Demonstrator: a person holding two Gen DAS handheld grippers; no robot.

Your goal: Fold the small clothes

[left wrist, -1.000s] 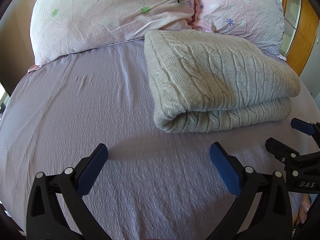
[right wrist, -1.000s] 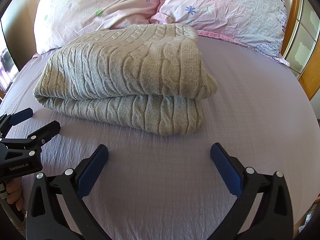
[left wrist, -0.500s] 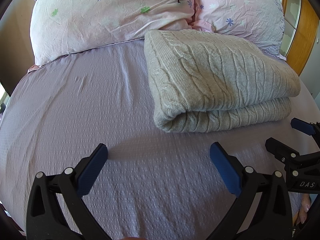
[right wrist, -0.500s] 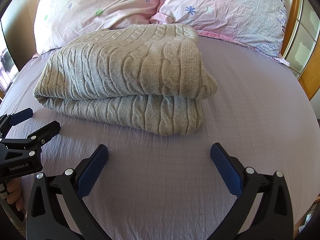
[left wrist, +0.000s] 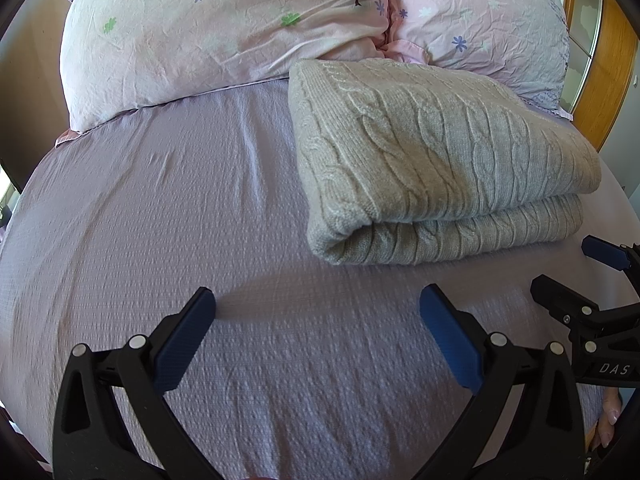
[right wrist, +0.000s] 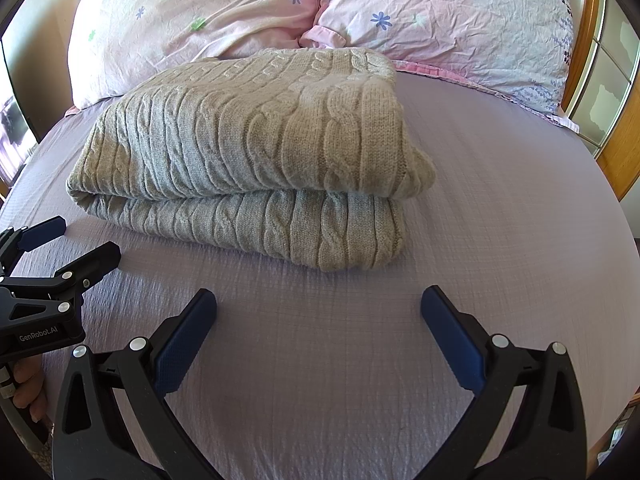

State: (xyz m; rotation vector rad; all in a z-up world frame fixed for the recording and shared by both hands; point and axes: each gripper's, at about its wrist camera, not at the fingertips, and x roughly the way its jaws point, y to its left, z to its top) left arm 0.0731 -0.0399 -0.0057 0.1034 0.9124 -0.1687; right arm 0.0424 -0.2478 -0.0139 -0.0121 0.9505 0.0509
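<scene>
A grey cable-knit sweater (left wrist: 432,160) lies folded in a thick rectangle on the lilac bedsheet (left wrist: 168,208), near the pillows. It also shows in the right wrist view (right wrist: 256,152). My left gripper (left wrist: 316,320) is open and empty, hovering over bare sheet in front of the sweater's left end. My right gripper (right wrist: 318,320) is open and empty, in front of the sweater's right end. Each gripper shows at the edge of the other's view, the right one (left wrist: 576,276) and the left one (right wrist: 68,248), both open.
Two pink floral pillows (left wrist: 224,28) (left wrist: 484,20) lie at the head of the bed behind the sweater. A wooden frame with glass panels (right wrist: 608,92) stands at the right. The sheet (right wrist: 500,208) spreads out to the right of the sweater.
</scene>
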